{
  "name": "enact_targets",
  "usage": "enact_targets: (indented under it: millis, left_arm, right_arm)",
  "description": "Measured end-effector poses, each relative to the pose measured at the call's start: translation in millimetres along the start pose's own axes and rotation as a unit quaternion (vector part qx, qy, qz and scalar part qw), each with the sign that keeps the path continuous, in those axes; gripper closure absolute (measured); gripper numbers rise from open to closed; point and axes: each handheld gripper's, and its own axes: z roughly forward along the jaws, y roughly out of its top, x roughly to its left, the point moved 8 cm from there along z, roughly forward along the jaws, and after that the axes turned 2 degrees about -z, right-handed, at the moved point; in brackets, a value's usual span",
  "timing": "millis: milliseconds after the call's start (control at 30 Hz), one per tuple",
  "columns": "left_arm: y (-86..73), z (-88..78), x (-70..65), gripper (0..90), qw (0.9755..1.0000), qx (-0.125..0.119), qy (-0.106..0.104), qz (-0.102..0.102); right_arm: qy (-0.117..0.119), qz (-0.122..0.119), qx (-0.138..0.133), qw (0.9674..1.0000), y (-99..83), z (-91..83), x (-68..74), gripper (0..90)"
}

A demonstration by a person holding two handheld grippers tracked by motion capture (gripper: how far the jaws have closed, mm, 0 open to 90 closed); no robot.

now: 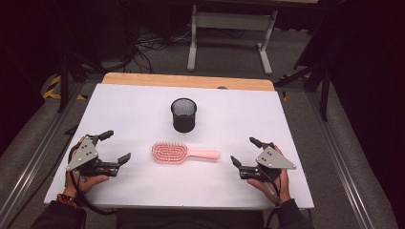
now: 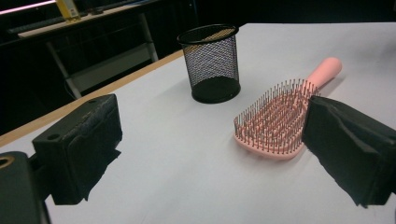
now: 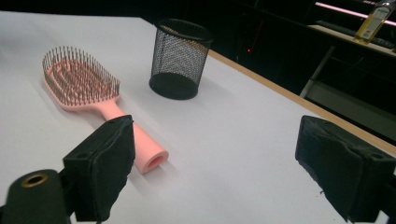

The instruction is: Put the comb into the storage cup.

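Note:
A pink hairbrush [image 1: 184, 153] lies bristles up in the middle of the white table [image 1: 133, 105], handle toward the right. Behind it stands an upright, empty black mesh cup [image 1: 183, 114]. My left gripper [image 1: 117, 145] rests at the table's left, open, with nothing between its jaws; the brush [image 2: 275, 119] and cup [image 2: 212, 63] lie ahead of it. My right gripper [image 1: 245, 150] rests at the right, open and empty, a short way from the handle's end. From that side the hairbrush [image 3: 93, 91] and mesh cup [image 3: 180, 58] show ahead of it.
The table's far edge is a bare wooden strip [image 1: 188, 80]. Beyond it, on the floor, stand a metal frame [image 1: 229, 33] and loose cables [image 1: 148, 47]. A bottle [image 3: 373, 16] stands on a shelf behind.

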Motion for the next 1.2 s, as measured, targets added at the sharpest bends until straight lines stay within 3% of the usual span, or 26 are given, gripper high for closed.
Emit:
enact_targets:
  millis: [100, 200, 367, 500, 667, 767, 867, 1067, 1200]
  left_arm:
    - [-1.2, 1.9, -0.3, 6.1, 1.0000, 0.003, -0.003, -0.003]
    - [-4.0, 2.9, 0.3, 6.2, 0.9999, 0.011, -0.004, 0.007]
    - [-6.5, 1.8, 0.4, 6.2, 0.9999, 0.010, -0.010, -0.005]
    - [-7.5, 0.8, 1.2, 6.2, 0.9998, 0.015, -0.009, -0.006]
    - [-12.8, -0.1, 3.4, 6.2, 0.9996, 0.023, -0.007, -0.011]
    - [-15.1, -1.6, 2.7, 6.1, 0.9995, 0.023, -0.007, -0.018]
    - [-14.6, -2.2, 2.1, 6.1, 0.9996, 0.025, -0.009, -0.012]
    - [-15.3, 2.3, 1.7, 5.4, 0.9994, 0.027, -0.016, -0.014]
    - [-15.1, 5.3, 1.2, 5.3, 0.9994, 0.029, -0.019, -0.009]
  right_arm:
    - [0.009, -0.003, 0.009, 0.9999, -2.4, 2.2, 1.9, 15.2]
    - [0.026, -0.005, 0.024, 0.9994, -4.2, 6.2, 6.8, 15.2]
    - [0.045, -0.009, 0.030, 0.9985, 0.6, 10.2, 11.0, 14.9]
    - [0.064, -0.022, 0.068, 0.9954, 5.9, 17.2, 10.8, 15.3]
    - [0.093, -0.020, 0.081, 0.9922, 13.4, 27.4, 11.2, 15.0]
    - [0.115, -0.018, 0.092, 0.9889, 17.9, 38.5, 11.1, 14.1]
    - [0.154, -0.020, 0.112, 0.9815, 25.3, 51.6, 17.4, 13.7]
    - [0.189, -0.043, 0.144, 0.9704, 33.9, 70.5, 30.3, 13.6]
    - [0.205, -0.054, 0.155, 0.9651, 35.0, 79.3, 38.4, 14.2]
